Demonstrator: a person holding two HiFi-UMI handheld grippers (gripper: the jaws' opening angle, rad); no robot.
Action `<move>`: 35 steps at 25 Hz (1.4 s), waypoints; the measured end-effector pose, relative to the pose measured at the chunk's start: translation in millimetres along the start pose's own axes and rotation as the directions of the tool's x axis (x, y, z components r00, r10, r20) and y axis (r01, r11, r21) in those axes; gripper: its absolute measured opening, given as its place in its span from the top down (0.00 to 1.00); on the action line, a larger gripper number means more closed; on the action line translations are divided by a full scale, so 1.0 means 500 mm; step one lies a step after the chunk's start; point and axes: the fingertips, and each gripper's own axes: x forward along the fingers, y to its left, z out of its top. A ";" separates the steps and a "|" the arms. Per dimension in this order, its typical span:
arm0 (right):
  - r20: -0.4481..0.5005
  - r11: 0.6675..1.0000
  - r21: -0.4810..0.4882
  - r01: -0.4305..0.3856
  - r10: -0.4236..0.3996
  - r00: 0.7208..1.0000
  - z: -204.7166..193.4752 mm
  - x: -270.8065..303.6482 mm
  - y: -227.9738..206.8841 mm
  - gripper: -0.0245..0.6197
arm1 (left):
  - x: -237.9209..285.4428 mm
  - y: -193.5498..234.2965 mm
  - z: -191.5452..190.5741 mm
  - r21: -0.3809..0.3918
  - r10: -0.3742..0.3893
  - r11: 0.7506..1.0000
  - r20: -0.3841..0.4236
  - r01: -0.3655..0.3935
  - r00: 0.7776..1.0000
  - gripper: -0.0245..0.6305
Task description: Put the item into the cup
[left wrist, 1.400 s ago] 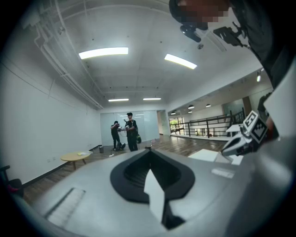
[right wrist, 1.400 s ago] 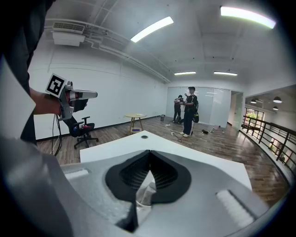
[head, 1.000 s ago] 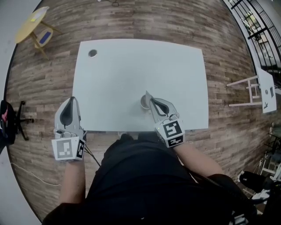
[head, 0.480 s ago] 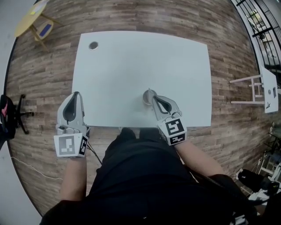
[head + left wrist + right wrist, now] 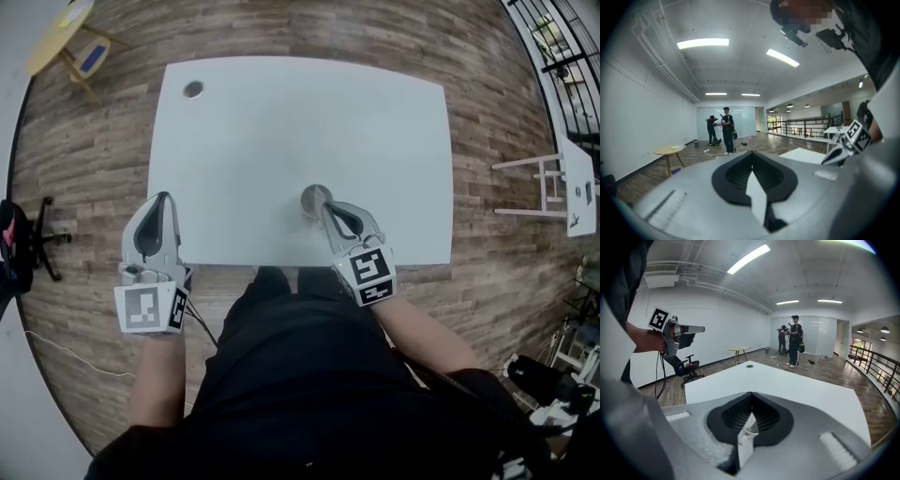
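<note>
A small grey cup (image 5: 312, 198) stands on the white table (image 5: 281, 141) near its front edge. My right gripper (image 5: 323, 204) is shut, and its tips lie over the cup's right rim, hiding part of it. In the right gripper view the jaws (image 5: 751, 401) meet along a seam where a small white lump shows; I cannot tell if it is an item. The cup is hidden in that view. My left gripper (image 5: 161, 197) is shut and empty, hanging off the table's left front corner, jaws closed (image 5: 751, 159).
A round cable hole (image 5: 193, 89) sits at the table's far left corner. A yellow side table (image 5: 58, 33) and an office chair (image 5: 23, 242) stand to the left, a white stand (image 5: 567, 183) to the right. Two people (image 5: 790, 341) stand far across the room.
The head view has tilted, so the table sits higher in the picture. My right gripper has stayed at the cup and sunk slightly. The left gripper has hardly moved.
</note>
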 end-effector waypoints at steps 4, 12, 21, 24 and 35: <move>-0.008 1.000 0.001 -0.007 0.007 1.000 -0.003 0.006 -0.003 0.96 | 0.001 -0.001 -0.005 -0.002 0.001 1.000 -0.014 -0.001 1.000 0.96; -0.032 0.999 0.004 -0.038 0.038 0.999 -0.021 0.020 0.003 0.96 | -0.002 -0.007 -0.014 -0.003 0.008 1.000 -0.033 -0.008 0.999 0.96; -0.060 0.997 0.015 -0.071 0.071 0.996 -0.031 0.041 0.022 0.96 | 0.005 0.005 -0.030 -0.013 0.011 1.000 -0.061 -0.012 0.998 0.96; -0.067 0.997 0.026 -0.072 0.073 0.995 -0.036 0.044 0.020 0.96 | 0.004 0.006 -0.034 -0.013 0.012 1.000 -0.069 -0.013 0.998 0.96; -0.090 0.995 0.038 -0.093 0.096 0.991 -0.052 0.062 0.025 0.96 | 0.010 0.003 -0.042 -0.016 0.015 1.000 -0.088 -0.016 0.996 0.96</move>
